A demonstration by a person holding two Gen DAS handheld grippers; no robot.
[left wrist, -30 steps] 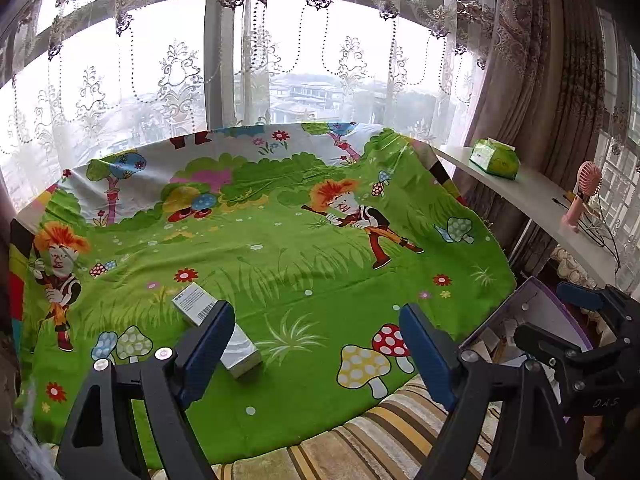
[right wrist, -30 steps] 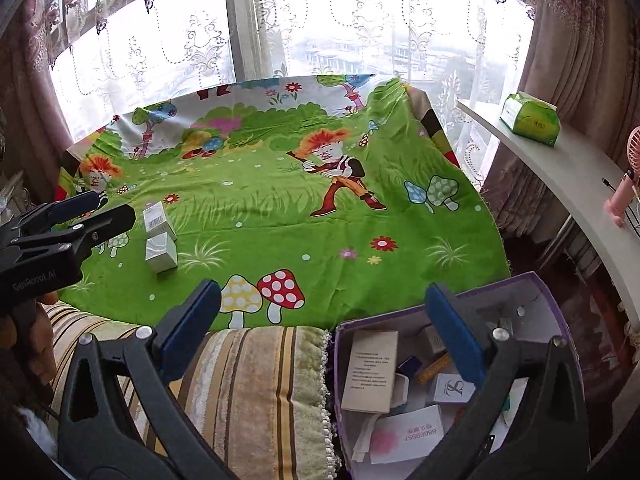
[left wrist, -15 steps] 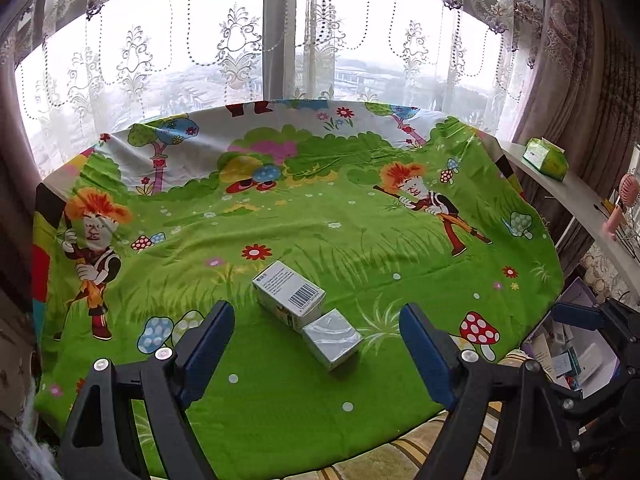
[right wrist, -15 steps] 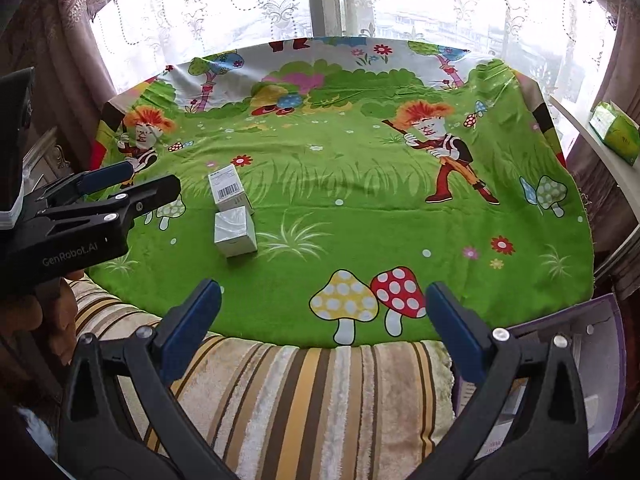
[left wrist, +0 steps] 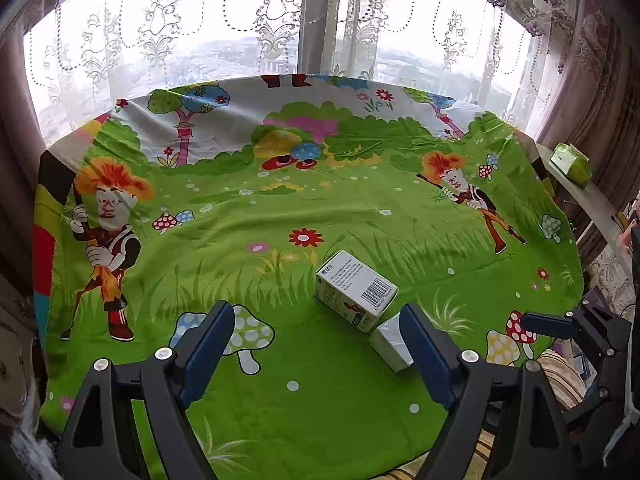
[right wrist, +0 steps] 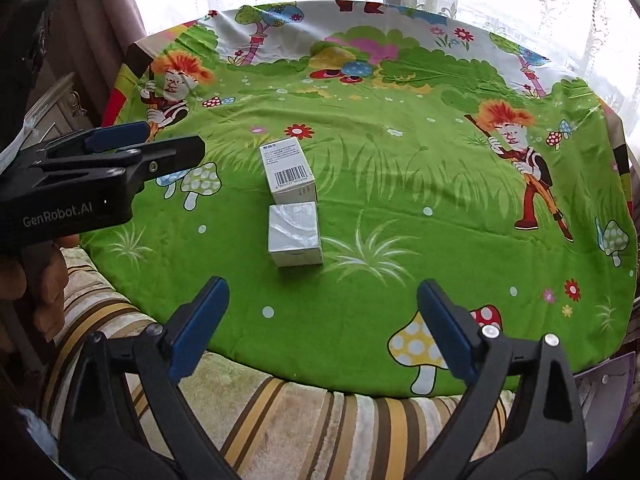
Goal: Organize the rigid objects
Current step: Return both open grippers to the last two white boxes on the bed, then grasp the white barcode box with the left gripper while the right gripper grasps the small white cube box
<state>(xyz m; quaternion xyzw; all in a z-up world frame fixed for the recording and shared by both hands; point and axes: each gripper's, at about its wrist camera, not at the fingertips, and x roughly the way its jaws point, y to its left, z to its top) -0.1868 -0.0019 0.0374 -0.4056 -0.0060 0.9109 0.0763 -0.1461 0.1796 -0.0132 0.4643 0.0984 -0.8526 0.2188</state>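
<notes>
Two small boxes lie end to end on the green cartoon-print cloth point(right wrist: 400, 184): a white box with a barcode point(right wrist: 290, 176) point(left wrist: 354, 290) and a silver foil-wrapped box point(right wrist: 295, 234) point(left wrist: 390, 342). My left gripper point(left wrist: 316, 344) is open just short of them, and its right finger hides part of the silver box. My right gripper point(right wrist: 322, 322) hovers over the cloth's near edge below the silver box. Its jaws are closing with nothing between them. Each gripper shows in the other's view: the left gripper point(right wrist: 172, 142) and the right gripper point(left wrist: 560, 320).
A striped plush cover point(right wrist: 300, 412) lies under the cloth's near edge. A purple box's corner point(right wrist: 608, 380) shows at lower right. A green tissue pack point(left wrist: 570, 160) sits on a white shelf at the right. Curtained windows stand behind, and a hand point(right wrist: 40, 280) holds the left gripper.
Both views have swung left and dropped closer to the cloth. The two boxes now sit nearer the grippers. The purple box of items has slid almost out of the right view. The right jaws have narrowed slightly.
</notes>
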